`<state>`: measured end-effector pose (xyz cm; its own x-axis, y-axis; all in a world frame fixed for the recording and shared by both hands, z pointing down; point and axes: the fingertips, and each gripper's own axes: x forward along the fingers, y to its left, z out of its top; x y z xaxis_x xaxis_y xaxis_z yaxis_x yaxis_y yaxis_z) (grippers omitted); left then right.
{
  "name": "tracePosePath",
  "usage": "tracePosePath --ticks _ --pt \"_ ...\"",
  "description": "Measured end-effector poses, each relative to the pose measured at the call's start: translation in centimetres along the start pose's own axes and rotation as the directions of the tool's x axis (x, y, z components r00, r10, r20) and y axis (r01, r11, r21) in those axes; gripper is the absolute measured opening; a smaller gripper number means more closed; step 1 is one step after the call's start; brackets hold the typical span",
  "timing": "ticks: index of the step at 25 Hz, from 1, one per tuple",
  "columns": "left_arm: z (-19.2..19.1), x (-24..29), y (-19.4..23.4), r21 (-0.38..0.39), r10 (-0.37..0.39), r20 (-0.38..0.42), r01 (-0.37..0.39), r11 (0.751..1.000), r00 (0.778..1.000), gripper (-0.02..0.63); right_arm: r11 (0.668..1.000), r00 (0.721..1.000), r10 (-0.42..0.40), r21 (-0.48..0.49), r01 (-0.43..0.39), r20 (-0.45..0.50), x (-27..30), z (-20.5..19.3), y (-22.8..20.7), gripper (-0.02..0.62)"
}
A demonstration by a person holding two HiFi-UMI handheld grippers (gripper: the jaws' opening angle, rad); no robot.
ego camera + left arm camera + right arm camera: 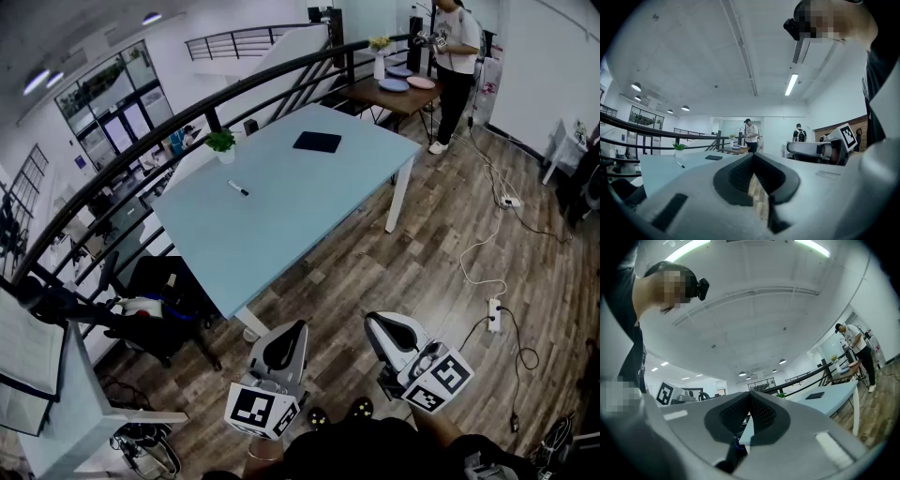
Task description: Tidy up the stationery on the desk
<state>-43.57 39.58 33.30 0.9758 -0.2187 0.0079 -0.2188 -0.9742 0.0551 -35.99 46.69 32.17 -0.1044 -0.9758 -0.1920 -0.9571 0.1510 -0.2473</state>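
At the bottom of the head view the left gripper (292, 334) and the right gripper (380, 326) were held side by side over the wood floor (412, 253). Both pointed toward the desk (281, 211) and were well short of it. Each had its jaws closed together with nothing between them, and their own views showed only the meeting pads and the desk beyond. The stationery lay farther up the frame: a pen (238, 188) left of centre on the desk top, and a dark pad (317, 142) nearer the far end, the two well apart. A small plant (221, 142) stood at the desk's upper-left edge, near the pen, with the railing (141, 150) just behind it. To the right a power strip (493, 314) and its cable (478, 246) lay on the floor, and at the top of the frame a person (457, 56) stood by another table (398, 94). No tidying had begun, by the look of it. The likeliest trouble lay with the pen. Thin and probably round, it could roll away or off the edge if a jaw nudged it before closing squarely, and a wide reach for it could tip the plant. The pad, lying flat, would give the jaws little to bite on. Stepping right round the desk risked catching the cable.
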Motion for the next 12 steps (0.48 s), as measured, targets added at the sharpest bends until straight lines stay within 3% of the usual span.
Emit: tracePosePath --ticks 7,12 --pt "0.2 1.2 -0.4 0.011 -0.013 0.007 0.013 1.0 1.0 -0.009 0.998 1.0 0.024 -0.05 -0.025 -0.003 0.3 0.2 -0.4 0.005" --pt "0.6 2.1 -1.2 0.03 -0.024 0.009 0.023 0.999 1.0 -0.009 0.999 0.999 0.02 -0.027 -0.019 0.041 -0.6 1.0 -1.4 0.005"
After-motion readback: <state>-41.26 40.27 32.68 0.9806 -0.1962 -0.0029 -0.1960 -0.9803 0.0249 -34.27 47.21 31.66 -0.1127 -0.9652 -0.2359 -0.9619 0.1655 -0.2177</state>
